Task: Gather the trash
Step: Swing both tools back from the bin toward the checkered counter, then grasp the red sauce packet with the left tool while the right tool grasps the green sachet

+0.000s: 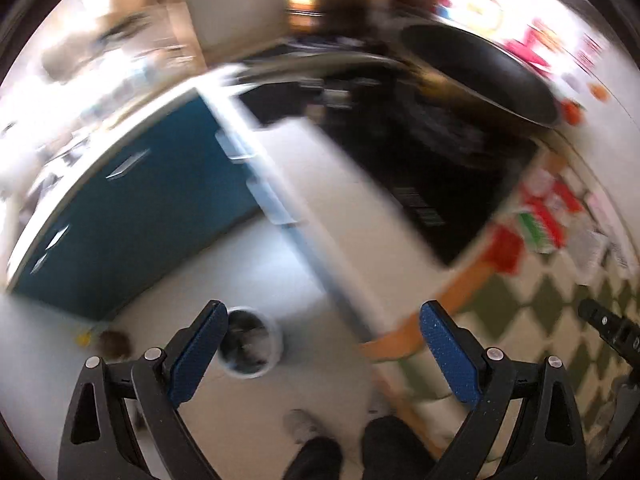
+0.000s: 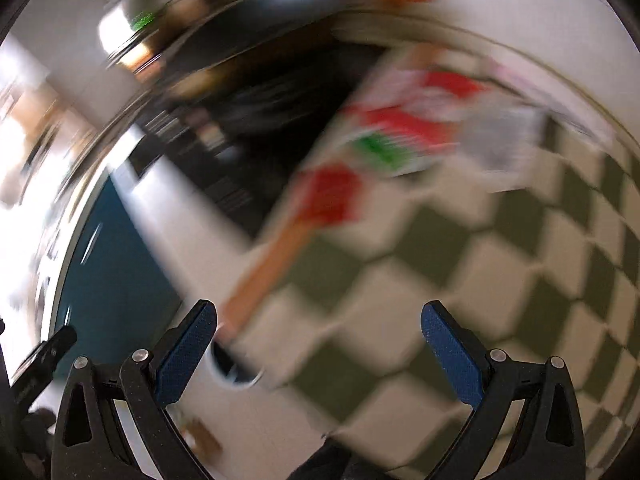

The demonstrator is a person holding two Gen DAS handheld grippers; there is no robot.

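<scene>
Both views are motion-blurred. My left gripper [image 1: 322, 320] is open and empty, high above the floor. Below it a white round trash bin [image 1: 250, 346] stands on the pale floor, just right of the left fingertip. Red, green and white wrappers [image 1: 538, 216] lie on the checkered tablecloth [image 1: 540, 312] to the right. My right gripper [image 2: 318, 318] is open and empty over the checkered tablecloth [image 2: 460, 272]. The same wrappers [image 2: 400, 136] and a red piece [image 2: 334, 194] lie ahead of it. The bin [image 2: 230, 368] shows partly beside its left finger.
A black cooktop [image 1: 432, 168] sits in a white counter with a dark pan [image 1: 480, 76] on it. Blue cabinets [image 1: 128, 208] stand at left. Small brown and yellow scraps [image 1: 108, 342] lie on the floor. The person's feet [image 1: 312, 436] are below. The table has an orange edge [image 1: 452, 292].
</scene>
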